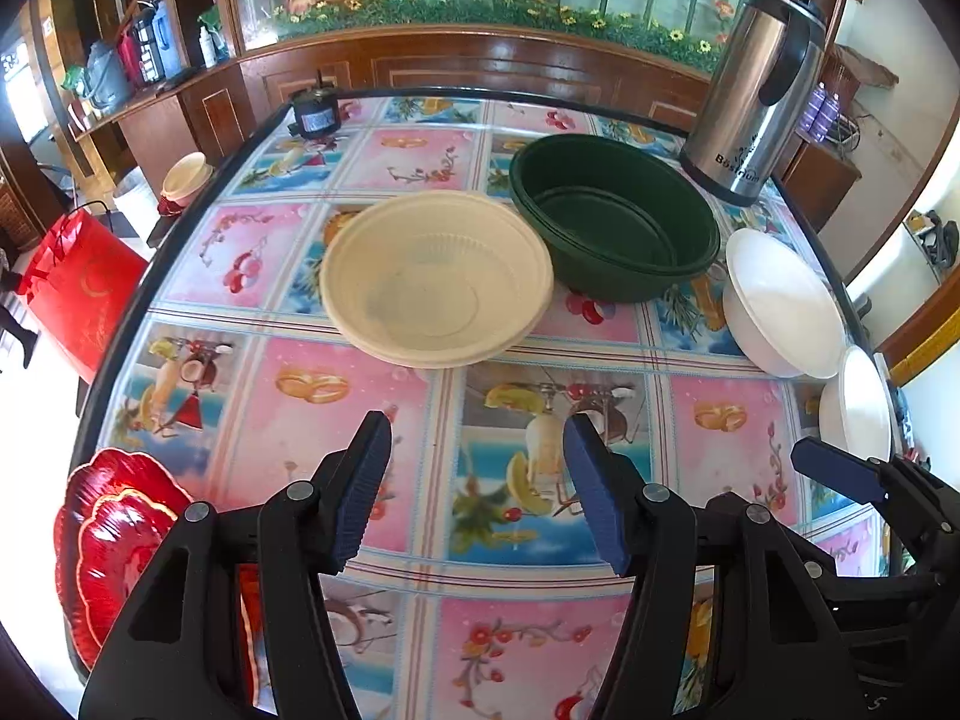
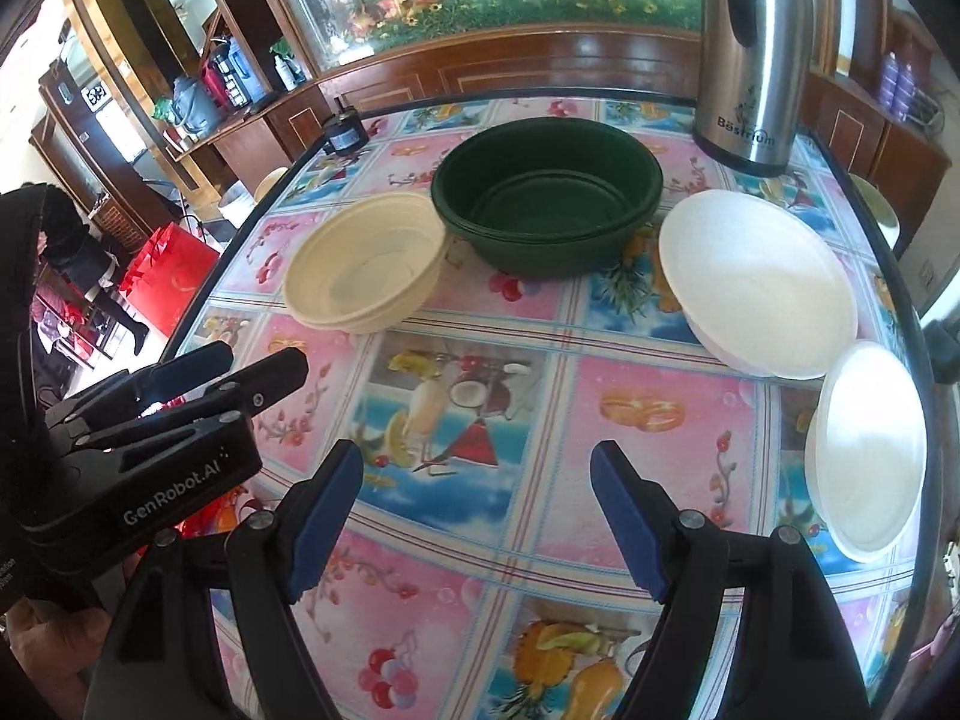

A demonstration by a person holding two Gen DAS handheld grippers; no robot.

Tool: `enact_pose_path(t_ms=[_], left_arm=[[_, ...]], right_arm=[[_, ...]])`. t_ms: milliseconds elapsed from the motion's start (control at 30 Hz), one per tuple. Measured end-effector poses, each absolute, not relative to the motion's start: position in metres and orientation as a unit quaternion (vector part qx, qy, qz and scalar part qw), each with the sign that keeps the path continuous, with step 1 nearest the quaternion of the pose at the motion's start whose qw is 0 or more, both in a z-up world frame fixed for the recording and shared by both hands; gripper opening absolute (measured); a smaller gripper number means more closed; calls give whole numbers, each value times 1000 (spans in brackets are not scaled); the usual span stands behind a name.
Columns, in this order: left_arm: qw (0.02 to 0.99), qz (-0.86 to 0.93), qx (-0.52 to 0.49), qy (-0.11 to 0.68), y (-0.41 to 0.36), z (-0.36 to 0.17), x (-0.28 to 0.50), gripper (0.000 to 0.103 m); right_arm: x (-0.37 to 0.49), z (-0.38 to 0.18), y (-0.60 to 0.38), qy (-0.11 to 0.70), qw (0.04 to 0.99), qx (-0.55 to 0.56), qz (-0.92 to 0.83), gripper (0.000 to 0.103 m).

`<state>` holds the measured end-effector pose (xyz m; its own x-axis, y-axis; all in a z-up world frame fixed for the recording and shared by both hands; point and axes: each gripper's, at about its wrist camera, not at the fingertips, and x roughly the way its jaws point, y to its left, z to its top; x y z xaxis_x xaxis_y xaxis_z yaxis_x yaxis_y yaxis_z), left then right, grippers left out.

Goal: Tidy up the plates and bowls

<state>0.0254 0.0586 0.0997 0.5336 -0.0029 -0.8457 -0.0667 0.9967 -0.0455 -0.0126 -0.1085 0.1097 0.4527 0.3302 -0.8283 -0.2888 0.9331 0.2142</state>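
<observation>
Nearest to me are my own fingers: my left gripper (image 1: 477, 480) has its blue pads apart with nothing between them, only tablecloth showing in the gap, and my right gripper (image 2: 477, 516) is spread wider, also empty. Both hang over the near part of a table (image 1: 372, 630) covered in a glossy cloth of pink and blue squares printed with fruit and drinks. At the near left edge lie red scalloped plates (image 1: 114, 540), one on another. In the middle of the cloth sits a cream bowl (image 1: 437, 279), and just behind it to the right a dark green bowl (image 1: 612, 216), the two rims almost touching. Along the right edge are two white bowls, the larger white bowl (image 2: 756, 276) farther off and the smaller white bowl (image 2: 864, 450) nearer. A steel thermos jug (image 1: 762, 90) stands upright at the far right corner. Beyond the table run dark wooden cabinets, with flowers behind glass, and a red bag (image 1: 78, 288) stands on the floor to the left.
</observation>
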Motion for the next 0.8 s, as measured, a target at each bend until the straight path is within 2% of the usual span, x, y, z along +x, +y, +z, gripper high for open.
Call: enact_pose_path(t_ms=[800], left_arm=[[859,18,-38,510,31,69,49,60]], right_arm=[[6,93,-138,510,842,33,171,79]])
